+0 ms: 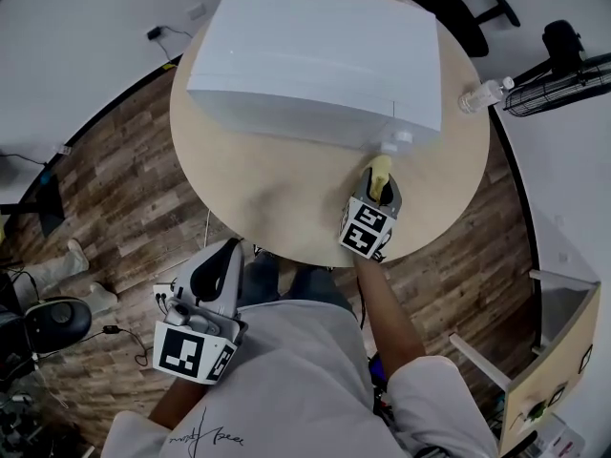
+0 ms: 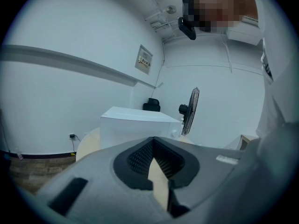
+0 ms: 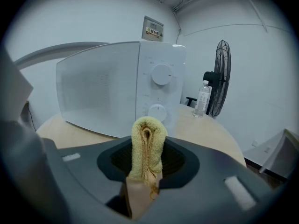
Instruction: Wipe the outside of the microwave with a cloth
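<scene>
The folded yellow cloth is clamped upright between the closed fingers of the right gripper, its rounded top standing out past them. It is held just in front of the microwave, before the lower knob; whether it touches the microwave cannot be told. The cloth's lower end is hidden inside the gripper body. The left gripper is held well back from the microwave, off the table; its fingers are brought together on nothing.

White microwave on round table, yellow cloth in right claw near its front.
</scene>
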A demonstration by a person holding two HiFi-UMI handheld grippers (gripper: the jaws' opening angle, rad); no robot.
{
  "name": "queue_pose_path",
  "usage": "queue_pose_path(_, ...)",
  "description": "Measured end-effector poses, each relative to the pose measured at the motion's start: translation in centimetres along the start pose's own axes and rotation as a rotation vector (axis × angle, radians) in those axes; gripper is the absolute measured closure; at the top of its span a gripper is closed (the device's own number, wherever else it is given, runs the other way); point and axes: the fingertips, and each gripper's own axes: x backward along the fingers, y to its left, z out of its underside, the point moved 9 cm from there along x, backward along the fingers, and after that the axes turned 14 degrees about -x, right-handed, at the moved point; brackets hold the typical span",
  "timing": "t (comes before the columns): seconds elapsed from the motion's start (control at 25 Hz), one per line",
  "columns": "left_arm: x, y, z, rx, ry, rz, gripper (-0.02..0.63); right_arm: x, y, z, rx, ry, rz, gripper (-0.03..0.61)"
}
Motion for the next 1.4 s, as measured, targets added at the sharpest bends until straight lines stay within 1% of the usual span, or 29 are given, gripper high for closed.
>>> queue_pose_path(0.24, -0.7, -1.1, -0.3, -0.009, 0.02, -0.021, 0.614, -2.0, -1.9, -0.3, -0.027, 0.009, 0.025, 0.445)
queue_pose_path(0.48, -0.7, -1.1, 0.1, -0.007, 0.049, -0.053, 0.614, -3.3, -1.5, -0.3, -0.038, 0.013, 0.021, 0.446)
queue_pose_path(0.8, -0.6, 0.2, 0.6, 0.005, 0.055, -0.06, 0.614, -3.7, 2.0, 0.5, -0.08, 0.027, 0.002, 0.446)
queue_pose_path(1.4, 2.3, 5.4, 2.1, 0.028, 0.064, -0.091, 0.614, -3.8, 8.7, 1.8, -0.087, 0.041, -0.024, 0.446)
